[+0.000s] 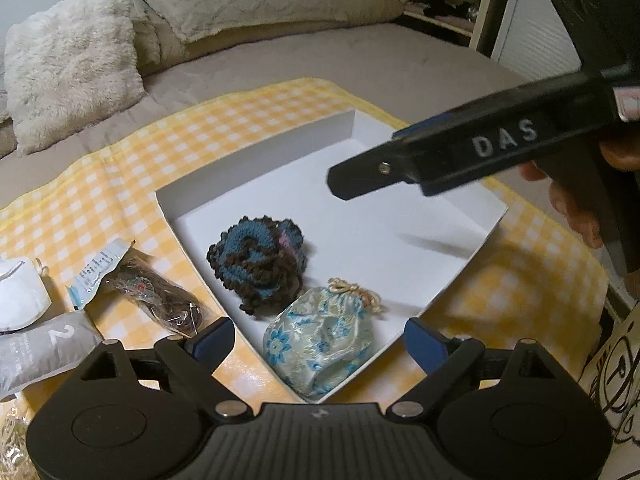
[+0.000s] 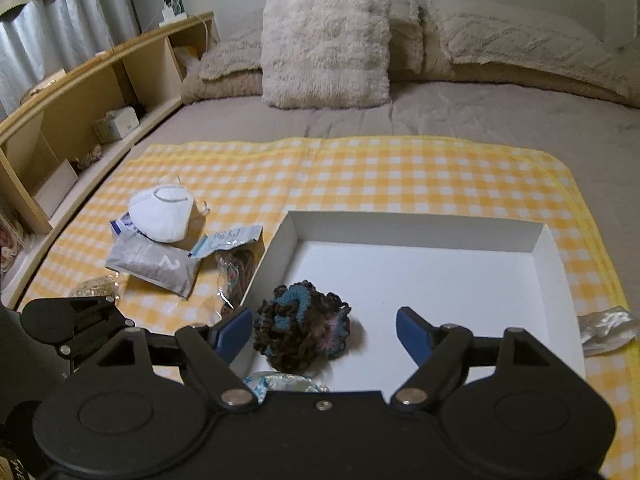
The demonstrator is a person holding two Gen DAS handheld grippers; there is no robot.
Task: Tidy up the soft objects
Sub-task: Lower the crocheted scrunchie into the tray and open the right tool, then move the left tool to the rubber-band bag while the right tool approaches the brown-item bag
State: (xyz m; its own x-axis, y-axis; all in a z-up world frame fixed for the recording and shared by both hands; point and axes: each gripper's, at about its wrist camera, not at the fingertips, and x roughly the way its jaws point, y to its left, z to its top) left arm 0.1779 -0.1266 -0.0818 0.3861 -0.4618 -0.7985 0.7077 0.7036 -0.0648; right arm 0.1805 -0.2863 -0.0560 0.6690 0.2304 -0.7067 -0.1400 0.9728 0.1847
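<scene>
A white box (image 1: 256,168) (image 2: 560,264) lies on a yellow checked cloth (image 1: 100,200) (image 2: 360,176) on the bed. Inside it sit a blue and brown crocheted piece (image 1: 258,264) (image 2: 302,326) and a pale floral drawstring pouch (image 1: 320,344) (image 2: 280,384). My left gripper (image 1: 320,344) is open and empty just above the pouch. My right gripper (image 2: 324,334) is open and empty over the box, beside the crocheted piece; its body (image 1: 460,156) crosses the left wrist view.
Left of the box lie a white face mask (image 2: 164,216) (image 1: 16,296), a grey packet marked 2 (image 2: 156,266) (image 1: 44,344), a clear bag with brown contents (image 1: 160,296) (image 2: 236,272) and a crumpled wrapper (image 2: 94,288). Pillows (image 2: 326,44) sit at the bed head; a wooden shelf (image 2: 80,92) runs along the left.
</scene>
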